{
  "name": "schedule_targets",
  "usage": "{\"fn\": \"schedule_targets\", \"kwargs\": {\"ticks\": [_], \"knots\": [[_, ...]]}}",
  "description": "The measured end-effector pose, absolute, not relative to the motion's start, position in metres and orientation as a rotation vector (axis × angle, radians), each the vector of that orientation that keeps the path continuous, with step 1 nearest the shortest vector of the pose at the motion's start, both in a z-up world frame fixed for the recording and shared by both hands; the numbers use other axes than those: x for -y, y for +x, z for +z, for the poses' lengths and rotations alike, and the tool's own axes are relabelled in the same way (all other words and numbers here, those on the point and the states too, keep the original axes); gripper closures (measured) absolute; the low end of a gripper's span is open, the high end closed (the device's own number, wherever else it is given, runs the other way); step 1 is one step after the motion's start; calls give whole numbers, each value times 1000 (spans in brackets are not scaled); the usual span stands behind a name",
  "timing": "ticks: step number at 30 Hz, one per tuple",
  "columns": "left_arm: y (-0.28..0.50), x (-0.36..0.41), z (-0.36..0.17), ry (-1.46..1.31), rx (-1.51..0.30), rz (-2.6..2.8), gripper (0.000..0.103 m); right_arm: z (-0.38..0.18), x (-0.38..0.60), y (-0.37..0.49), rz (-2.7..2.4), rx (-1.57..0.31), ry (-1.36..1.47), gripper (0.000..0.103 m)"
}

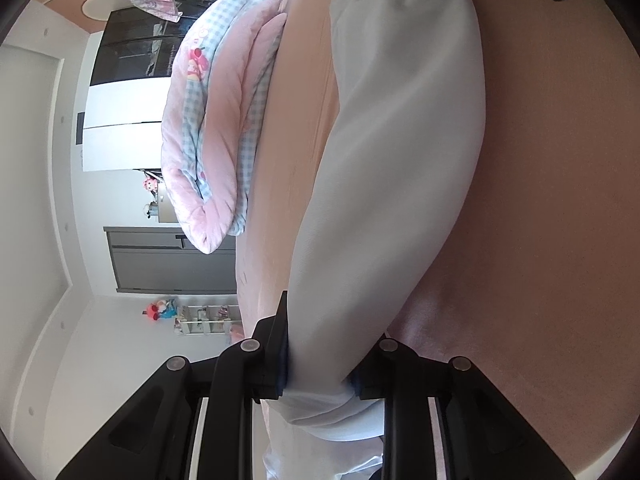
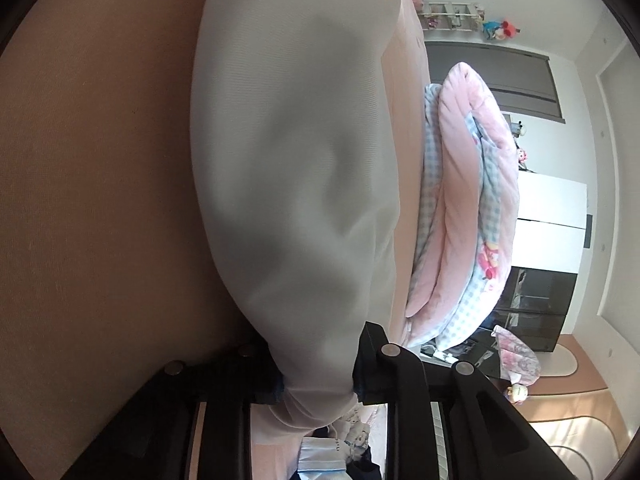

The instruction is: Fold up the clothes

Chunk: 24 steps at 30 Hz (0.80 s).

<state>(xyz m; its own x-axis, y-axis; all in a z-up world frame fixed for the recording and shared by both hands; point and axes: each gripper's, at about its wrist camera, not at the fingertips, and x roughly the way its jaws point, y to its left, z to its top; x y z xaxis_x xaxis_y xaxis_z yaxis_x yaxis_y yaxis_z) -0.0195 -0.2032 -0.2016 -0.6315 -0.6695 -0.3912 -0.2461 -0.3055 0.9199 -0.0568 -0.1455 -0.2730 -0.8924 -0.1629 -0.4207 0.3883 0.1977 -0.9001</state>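
- Pale grey-white garment [image 1: 384,168], stretched long and taut over the pink bed surface [image 1: 552,184]; same garment [image 2: 296,168] filling the middle of the right wrist view, over the same bed surface [image 2: 96,184].
- Left gripper [image 1: 320,380]: black jaws narrowed, pinching one bunched end of the garment; cloth gathered into folds right between the pads.
- Right gripper [image 2: 318,386]: jaws drawn close, clamped on the other bunched end; fabric puckered where the pads press.
- No earlier view to compare; grip read from the cloth squeezed between each pair of fingers.
- Garment lifted slightly at both held ends, sagging smooth between, with soft shadowed creases along its length.
- Pink and blue-checked quilt [image 1: 216,128] folded in a thick roll beside the garment, on the bed; same quilt [image 2: 464,208] in the right wrist view.
- Grey cabinet [image 1: 172,260] and white cupboard front [image 1: 128,104] against the far wall.
- Small shelf rack [image 1: 208,318] with a red and blue plush toy [image 1: 160,310] just beside it.
- Pink patterned cloth [image 2: 516,360] near the dark glass-fronted unit [image 2: 536,300].
- Small heap of other clothes [image 2: 340,444] below the right gripper, partly hidden by its frame; kind not clear.
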Motion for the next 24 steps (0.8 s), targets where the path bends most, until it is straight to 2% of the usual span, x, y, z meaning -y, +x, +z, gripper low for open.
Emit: {"fn": "schedule_targets", "kwargs": {"ticks": [12,24], "knots": [[-1,198,-166,1180,1633,-2053,83,-242,139,-24,-1737,-2034,142,81],[22,174,-135,1300,1601,-2170,83,-194,110,7,-1706,-1958,348,81]]}}
